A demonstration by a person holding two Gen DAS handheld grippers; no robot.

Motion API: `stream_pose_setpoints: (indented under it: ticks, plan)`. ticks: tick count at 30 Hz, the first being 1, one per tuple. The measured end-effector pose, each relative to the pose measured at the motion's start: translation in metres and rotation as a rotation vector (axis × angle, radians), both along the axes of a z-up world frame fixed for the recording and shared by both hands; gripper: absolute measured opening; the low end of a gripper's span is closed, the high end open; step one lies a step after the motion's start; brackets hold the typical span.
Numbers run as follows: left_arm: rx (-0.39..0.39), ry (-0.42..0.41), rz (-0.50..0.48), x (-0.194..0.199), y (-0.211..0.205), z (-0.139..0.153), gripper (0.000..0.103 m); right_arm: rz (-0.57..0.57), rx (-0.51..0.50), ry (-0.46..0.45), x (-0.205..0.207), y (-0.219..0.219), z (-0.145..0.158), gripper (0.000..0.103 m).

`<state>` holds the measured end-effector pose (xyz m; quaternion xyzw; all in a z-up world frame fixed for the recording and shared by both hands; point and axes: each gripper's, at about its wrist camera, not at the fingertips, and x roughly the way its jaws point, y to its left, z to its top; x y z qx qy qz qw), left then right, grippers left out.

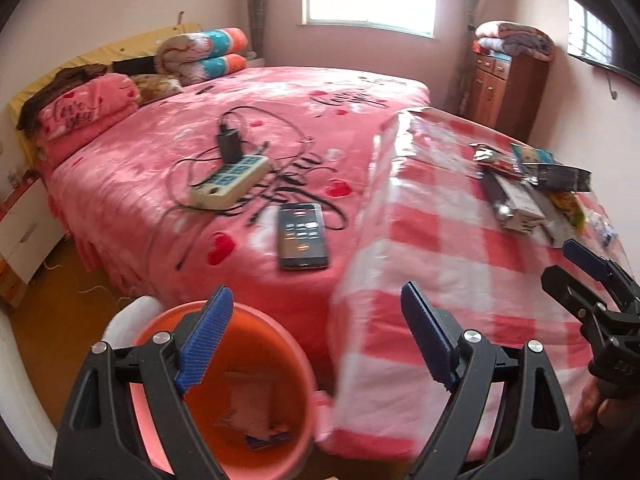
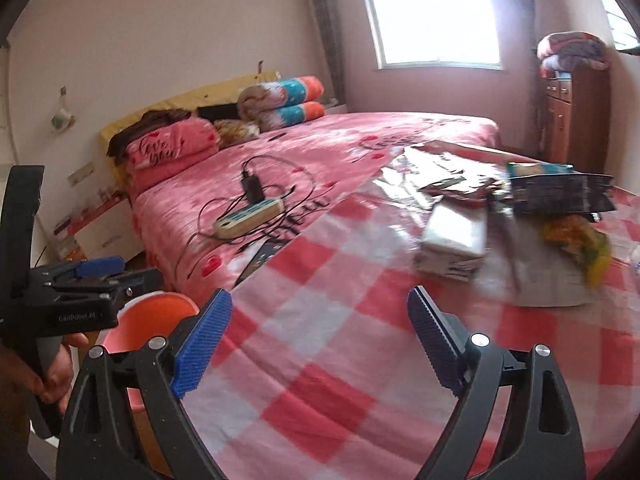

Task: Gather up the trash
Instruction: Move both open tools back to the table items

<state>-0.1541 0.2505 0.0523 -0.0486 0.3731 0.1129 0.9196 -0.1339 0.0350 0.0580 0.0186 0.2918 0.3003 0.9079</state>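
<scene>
Left gripper (image 1: 318,320): jaws spread wide, nothing between the blue pads, poised over the rim of the orange bin (image 1: 280,328) and the near edge of the checked table. Bin contents: scraps of paper or wrapper at the bottom, details blurred. Left of the bin, floor and a white bedside unit (image 1: 24,224).

Centre, on the pink bed (image 1: 160,152): power strip (image 1: 230,178) with a black charger plugged in, loose black cables around it, and a phone (image 1: 303,236) lying flat with the screen lit, near the table edge.

Right, on the red-and-white checked tablecloth (image 2: 320,340): trash pile at the far end, well apart from both grippers. Pile made up of a white carton (image 2: 454,246), a dark crinkled wrapper (image 2: 560,194) partly resting above it, a silver foil wrapper (image 2: 452,186) behind, and a yellow wrapper (image 2: 584,240) at the right.

Right gripper (image 2: 320,332): jaws wide apart, empty, hovering above the bare cloth short of the carton. Hand (image 2: 56,368) visible at the left edge of the right wrist view, gripping the left tool's handle.
</scene>
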Motion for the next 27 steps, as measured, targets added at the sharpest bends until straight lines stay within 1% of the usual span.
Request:
stream_pose_setpoints:
  ticks: [4, 11, 14, 17, 22, 27]
  plan:
    - [-0.002, 0.011, -0.055, 0.019, -0.03, 0.0, 0.086, -0.053, 0.018, -0.007, 0.007, -0.027, 0.004, 0.089]
    - [-0.006, 0.033, -0.143, 0.053, -0.076, 0.001, 0.086, -0.159, 0.072, 0.034, 0.027, -0.082, 0.007, 0.089]
    - [-0.021, 0.046, -0.178, 0.07, -0.092, 0.002, 0.086, -0.234, 0.1, 0.052, 0.038, -0.113, 0.007, 0.089]
    - [-0.031, 0.054, -0.208, 0.086, -0.109, 0.006, 0.086, -0.285, 0.128, 0.059, 0.046, -0.139, 0.008, 0.089]
    - [-0.038, 0.081, -0.273, 0.117, -0.139, 0.009, 0.086, -0.396, 0.141, 0.066, 0.059, -0.184, 0.007, 0.089]
    - [0.003, 0.139, -0.311, 0.149, -0.164, 0.001, 0.086, -0.487, 0.121, 0.102, 0.073, -0.225, 0.006, 0.089]
